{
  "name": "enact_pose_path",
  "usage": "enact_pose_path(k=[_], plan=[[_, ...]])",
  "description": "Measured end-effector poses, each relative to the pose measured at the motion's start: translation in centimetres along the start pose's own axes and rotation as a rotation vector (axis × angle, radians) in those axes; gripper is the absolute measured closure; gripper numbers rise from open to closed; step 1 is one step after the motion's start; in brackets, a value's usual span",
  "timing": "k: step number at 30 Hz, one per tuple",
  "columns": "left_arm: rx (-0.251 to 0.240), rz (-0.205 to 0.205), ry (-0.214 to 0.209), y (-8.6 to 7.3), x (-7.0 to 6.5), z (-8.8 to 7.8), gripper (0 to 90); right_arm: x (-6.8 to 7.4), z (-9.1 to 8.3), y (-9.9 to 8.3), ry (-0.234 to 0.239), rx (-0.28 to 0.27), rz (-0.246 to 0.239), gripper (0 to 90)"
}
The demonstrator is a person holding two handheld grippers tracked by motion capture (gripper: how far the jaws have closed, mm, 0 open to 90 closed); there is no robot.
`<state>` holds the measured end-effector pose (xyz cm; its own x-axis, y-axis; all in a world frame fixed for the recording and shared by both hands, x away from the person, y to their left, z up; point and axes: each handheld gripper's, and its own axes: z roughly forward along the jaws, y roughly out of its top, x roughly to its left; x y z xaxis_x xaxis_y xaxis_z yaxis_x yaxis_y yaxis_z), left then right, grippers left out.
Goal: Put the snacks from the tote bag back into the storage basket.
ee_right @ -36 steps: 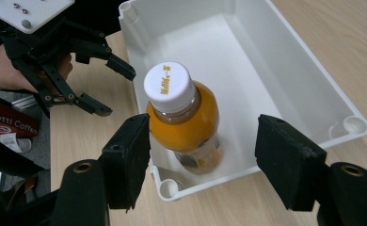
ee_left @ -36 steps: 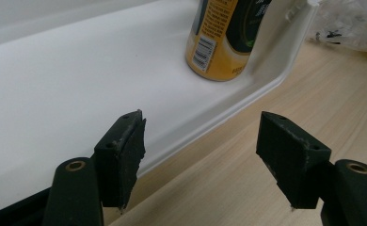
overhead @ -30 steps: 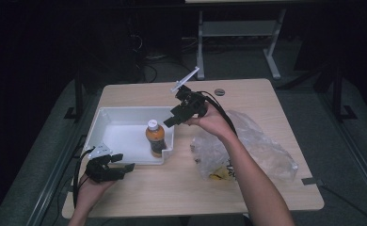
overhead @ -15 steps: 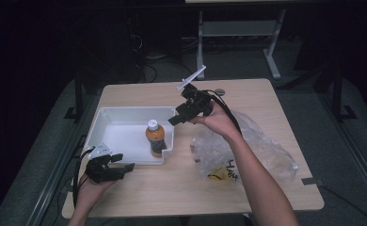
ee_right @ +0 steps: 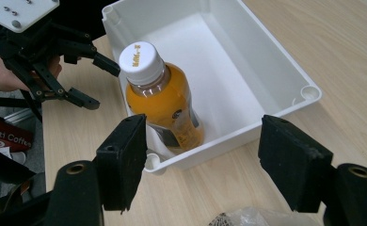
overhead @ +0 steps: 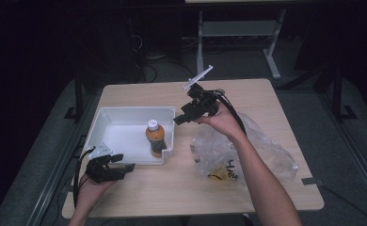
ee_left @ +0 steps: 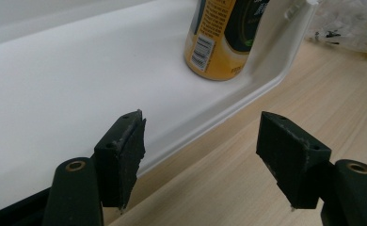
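Spread fingers, white bin, orange bottle, wooden table, plastic bag

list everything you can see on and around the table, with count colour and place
table: 1, light wood, centre of the high view
bin: 1, white, open-topped, on the table's left half
bottle: 1, orange drink with white cap, upright in the bin's near right corner
plastic bag: 1, clear and crinkled with something yellow inside, on the table right of the bin
metal frame: 1, pale grey, on the floor behind the table
left gripper: 1, black, jaws open and empty, low by the bin's near left corner
right gripper: 1, black, jaws open and empty, raised over the bin's right edge, pointing at the bottle
forearms: 2, entering from the bottom edge
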<state>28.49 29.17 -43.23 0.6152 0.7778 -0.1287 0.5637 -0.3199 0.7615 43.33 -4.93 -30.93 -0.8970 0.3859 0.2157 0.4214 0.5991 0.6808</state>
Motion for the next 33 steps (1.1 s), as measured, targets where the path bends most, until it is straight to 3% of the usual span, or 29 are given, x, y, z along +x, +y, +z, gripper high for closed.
enact_pose_path(k=[33], plan=[[0.000, 0.001, 0.000, -0.1, -0.1, 0.0, 32.2, -1.5, -2.5, -2.9, -0.047, -0.007, 0.041, 30.5]])
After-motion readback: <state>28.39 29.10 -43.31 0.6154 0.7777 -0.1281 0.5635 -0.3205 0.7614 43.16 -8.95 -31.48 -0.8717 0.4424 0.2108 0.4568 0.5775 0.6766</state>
